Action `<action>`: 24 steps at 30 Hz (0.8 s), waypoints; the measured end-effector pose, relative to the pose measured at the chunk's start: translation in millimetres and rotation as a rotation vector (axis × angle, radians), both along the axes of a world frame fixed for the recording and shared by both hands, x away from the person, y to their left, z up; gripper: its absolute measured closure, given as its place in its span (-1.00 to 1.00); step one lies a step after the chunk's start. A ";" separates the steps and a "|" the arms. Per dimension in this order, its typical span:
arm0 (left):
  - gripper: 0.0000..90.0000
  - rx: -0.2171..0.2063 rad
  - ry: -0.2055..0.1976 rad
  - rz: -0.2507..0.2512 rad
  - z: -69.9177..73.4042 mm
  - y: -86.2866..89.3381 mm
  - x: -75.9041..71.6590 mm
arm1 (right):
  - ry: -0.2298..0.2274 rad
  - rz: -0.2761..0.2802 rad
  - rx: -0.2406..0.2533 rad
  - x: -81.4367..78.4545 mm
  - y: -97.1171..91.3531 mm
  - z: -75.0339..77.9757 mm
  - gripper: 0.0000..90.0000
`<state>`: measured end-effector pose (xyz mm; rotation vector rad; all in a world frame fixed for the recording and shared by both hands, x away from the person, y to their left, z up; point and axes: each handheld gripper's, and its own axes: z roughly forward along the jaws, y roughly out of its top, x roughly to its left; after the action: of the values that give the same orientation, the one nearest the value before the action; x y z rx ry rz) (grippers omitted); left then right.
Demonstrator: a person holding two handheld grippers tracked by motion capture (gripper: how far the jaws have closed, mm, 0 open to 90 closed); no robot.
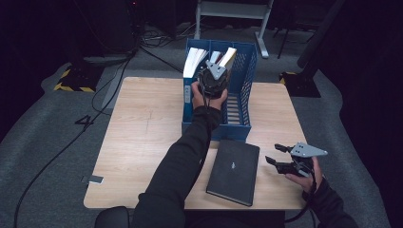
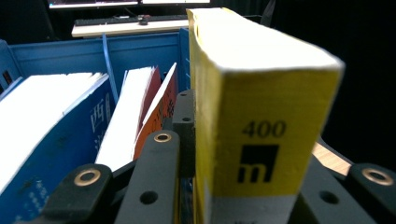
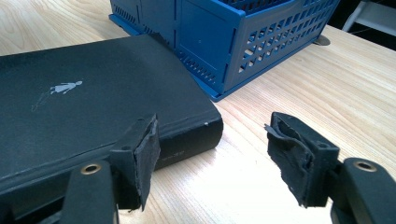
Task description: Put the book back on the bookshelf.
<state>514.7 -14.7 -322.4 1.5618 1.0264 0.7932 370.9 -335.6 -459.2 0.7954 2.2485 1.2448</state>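
Black hardcover book (image 1: 234, 172) flat on wooden table (image 1: 142, 137), just in front of blue crate. Blue book (image 2: 46, 135) and red-covered books (image 2: 154, 102) lean inside. White desk frame (image 1: 233, 12) behind.

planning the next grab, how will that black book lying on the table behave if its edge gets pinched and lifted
The black book looks thick with a hard cover, so it should probably stay stiff rather than droop. It seems fairly heavy for its size, so an edge pinch may let it swing down. The matte cover likely gives the right tool, open beside it, decent friction.
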 end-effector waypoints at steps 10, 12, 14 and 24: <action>0.67 -0.002 -0.008 0.077 -9.3 -20.2 6.7 | 0.002 0.005 -0.002 0.4 0.6 -0.5 -0.23; 0.67 -0.003 -0.013 0.087 -10.1 -24.8 5.8 | 0.006 0.006 -0.003 0.3 0.9 -0.7 -0.23; 0.67 0.006 -0.015 0.090 -10.7 -26.4 5.8 | 0.004 0.007 -0.003 0.1 1.0 -0.7 -0.23; 0.65 -0.007 0.011 0.135 -29.3 -34.9 8.2 | 0.002 0.018 -0.019 -0.8 3.3 -1.0 -0.23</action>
<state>522.9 -49.6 -351.7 1.5039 1.1515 0.8729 370.1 -332.3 -460.3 0.7709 2.2704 1.2297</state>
